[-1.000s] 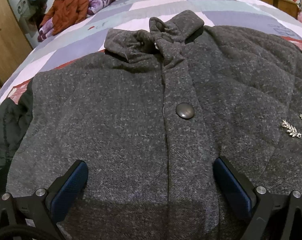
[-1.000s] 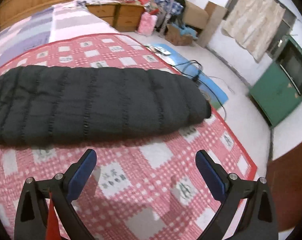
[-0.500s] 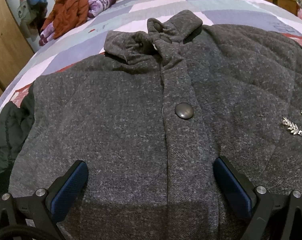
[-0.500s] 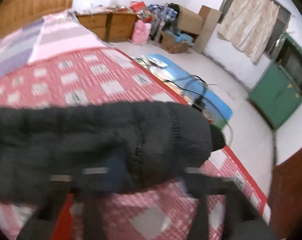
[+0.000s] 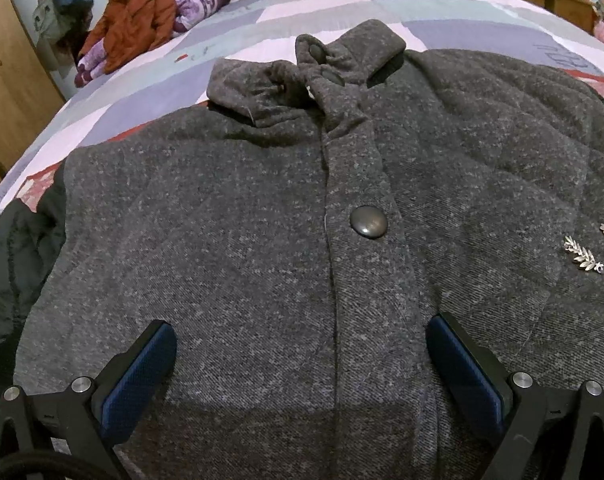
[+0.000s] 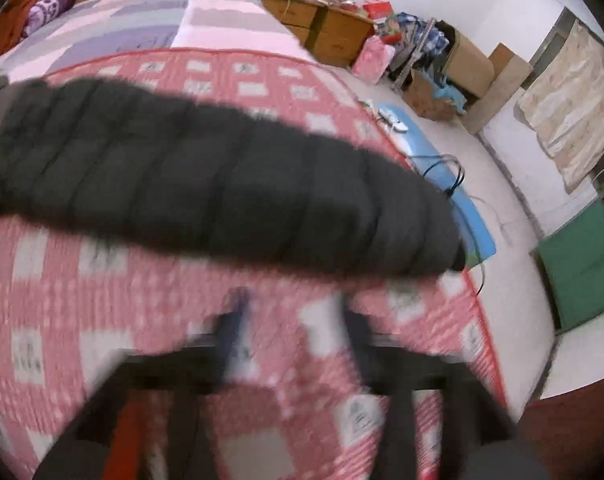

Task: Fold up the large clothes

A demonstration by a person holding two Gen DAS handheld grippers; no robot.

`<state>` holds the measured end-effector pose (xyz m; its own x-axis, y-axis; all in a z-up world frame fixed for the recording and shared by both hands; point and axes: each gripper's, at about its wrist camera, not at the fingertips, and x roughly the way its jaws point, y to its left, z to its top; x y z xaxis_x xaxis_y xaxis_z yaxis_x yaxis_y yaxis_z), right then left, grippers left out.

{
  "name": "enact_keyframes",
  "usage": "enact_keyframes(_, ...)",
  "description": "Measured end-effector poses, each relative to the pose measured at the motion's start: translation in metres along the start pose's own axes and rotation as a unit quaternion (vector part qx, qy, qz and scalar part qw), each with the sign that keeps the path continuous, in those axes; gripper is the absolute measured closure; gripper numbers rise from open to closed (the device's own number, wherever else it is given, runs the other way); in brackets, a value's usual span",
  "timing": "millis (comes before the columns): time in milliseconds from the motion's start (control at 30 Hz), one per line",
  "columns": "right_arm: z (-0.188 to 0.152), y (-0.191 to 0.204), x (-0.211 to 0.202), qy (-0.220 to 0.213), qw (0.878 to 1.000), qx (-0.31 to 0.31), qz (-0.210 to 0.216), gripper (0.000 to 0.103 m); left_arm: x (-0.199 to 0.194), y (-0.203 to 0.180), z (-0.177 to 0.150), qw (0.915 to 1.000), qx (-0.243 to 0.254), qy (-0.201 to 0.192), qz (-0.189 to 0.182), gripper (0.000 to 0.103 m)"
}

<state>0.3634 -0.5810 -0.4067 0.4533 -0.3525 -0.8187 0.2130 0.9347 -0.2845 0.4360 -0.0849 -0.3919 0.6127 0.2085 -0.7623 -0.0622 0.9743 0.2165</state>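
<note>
While pinning nothing, left gripper parted over coat, spread button-up mid-bed for folding; pads off the cloth. Right view, blurred: right gripper opening, nothing between jaws, above red quilt near bed's side edge, beside black sleeve, probably the next grab.

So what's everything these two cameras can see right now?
Coat: one, speckled grey, flat on the bed, buttoned.
Button: one, dark, mid-front.
Brooch: one, silver, coat's right side.
Sleeve: one, black quilted, across the red checked blanket.
Orange garment: one, by the headboard.
Drawers: wooden, beside the bed.
Green cabinet: one, far wall.
Left claw: open, above the coat.
Right claw: blurred, opening, nothing between its fingers.
</note>
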Motion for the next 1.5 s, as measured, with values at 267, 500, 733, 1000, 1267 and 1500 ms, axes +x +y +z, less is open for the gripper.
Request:
enact_keyframes(267,-0.013,0.015,0.026,-0.010,0.993,-0.038,-0.108,0.016,-0.001,-0.002,-0.002,0.9999,0.005,-0.004,0.007,0.000)
enact_keyframes(500,0.011,-0.026,0.073,-0.024,0.979,-0.037,-0.197,0.014,-0.002,-0.004,-0.004,0.9999,0.007,-0.007,0.010,0.000)
enact_keyframes(733,0.052,-0.049,0.095,-0.039,0.982,-0.047,-0.177,0.014,-0.002,-0.004,-0.004,0.9999,0.007,-0.007,0.010,0.000)
enact_keyframes(1000,0.071,-0.079,0.055,-0.094,0.993,0.072,-0.024,0.074,-0.003,-0.003,-0.003,1.0000,0.004,-0.006,0.006,0.000)
enact_keyframes(1267,0.074,-0.076,0.002,-0.125,0.977,0.163,0.058,0.078,-0.002,0.001,0.001,1.0000,0.003,-0.002,0.002,0.000)
enact_keyframes(1500,0.108,-0.036,-0.063,-0.181,0.970,0.141,0.078,0.078,-0.032,0.003,0.004,0.9988,0.047,0.000,-0.009,0.000)
